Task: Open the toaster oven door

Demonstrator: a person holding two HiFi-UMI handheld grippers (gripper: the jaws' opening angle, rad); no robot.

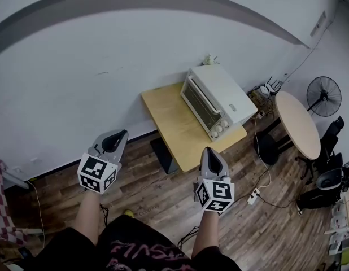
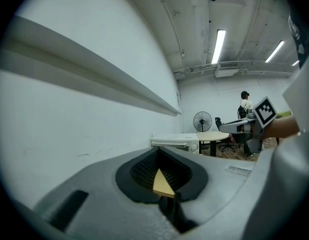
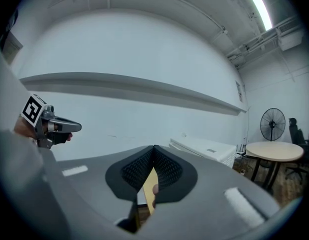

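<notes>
A white toaster oven [image 1: 215,100] stands at the right end of a small wooden table [image 1: 171,123] against the wall, with its glass door facing the table's free half and closed. Both grippers hang in the air well short of the table. My left gripper [image 1: 115,140] is shut and holds nothing. My right gripper [image 1: 212,158] is also shut and empty, near the table's front corner. In the left gripper view the shut gripper [image 2: 162,158] points toward the oven [image 2: 175,143]. The right gripper view shows its shut gripper [image 3: 153,156] with the oven [image 3: 207,149] beyond it to the right.
A round table [image 1: 299,123] stands right of the oven, with a floor fan [image 1: 323,96] and office chairs [image 1: 328,176] beyond. Cables and a power strip [image 1: 254,195] lie on the wood floor. A person [image 2: 243,104] stands far off.
</notes>
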